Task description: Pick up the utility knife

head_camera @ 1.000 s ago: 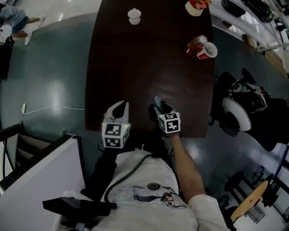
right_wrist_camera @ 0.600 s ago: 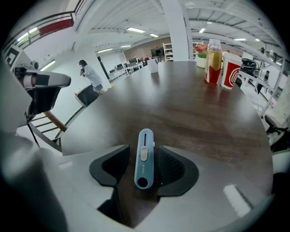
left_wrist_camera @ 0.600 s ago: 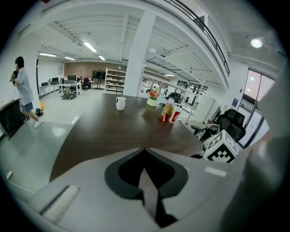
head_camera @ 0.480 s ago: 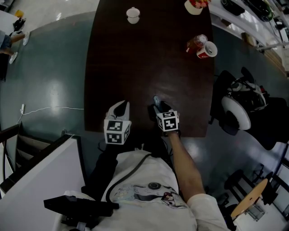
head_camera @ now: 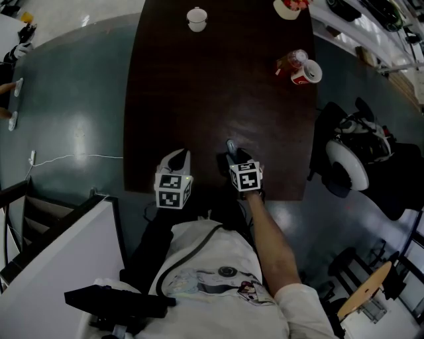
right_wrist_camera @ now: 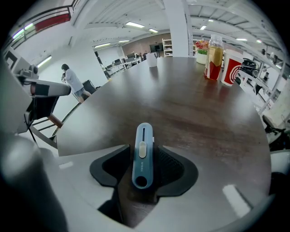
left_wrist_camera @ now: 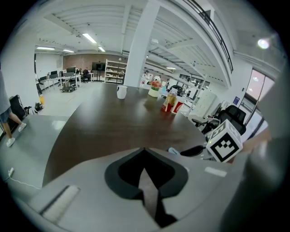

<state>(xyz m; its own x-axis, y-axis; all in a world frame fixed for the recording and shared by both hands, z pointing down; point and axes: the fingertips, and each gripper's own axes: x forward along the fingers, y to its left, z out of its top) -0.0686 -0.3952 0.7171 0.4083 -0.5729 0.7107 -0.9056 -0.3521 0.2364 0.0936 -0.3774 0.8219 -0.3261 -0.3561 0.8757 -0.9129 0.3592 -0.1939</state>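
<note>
Though my right tongs (head_camera: 232, 156) hide most of the knife (head_camera: 230, 145) in the head view, leaving only its tip past the marker cube, their own view shows it whole. It is blue and lies flat on the table (head_camera: 218, 86) between the pads, near the bottom edge of the tabletop. The jaws are closing on it but not yet pressing. My left hand is hidden under its cube, and a bowl (head_camera: 286, 9) is cut off at the top edge.

The dark table runs up the frame over a shiny grey floor (head_camera: 73, 99). A white cup (head_camera: 197, 20) stands at the top, a bottle (head_camera: 291, 61) and red cup (head_camera: 307, 72) at upper right, and a chair (head_camera: 348, 159) at right.

My left tongs (left_wrist_camera: 145, 154) are closed and empty, just left of the knife and angled down. My bare right forearm (head_camera: 268, 245) rises from the lower right, tilting its tongs steeply onto the table.
</note>
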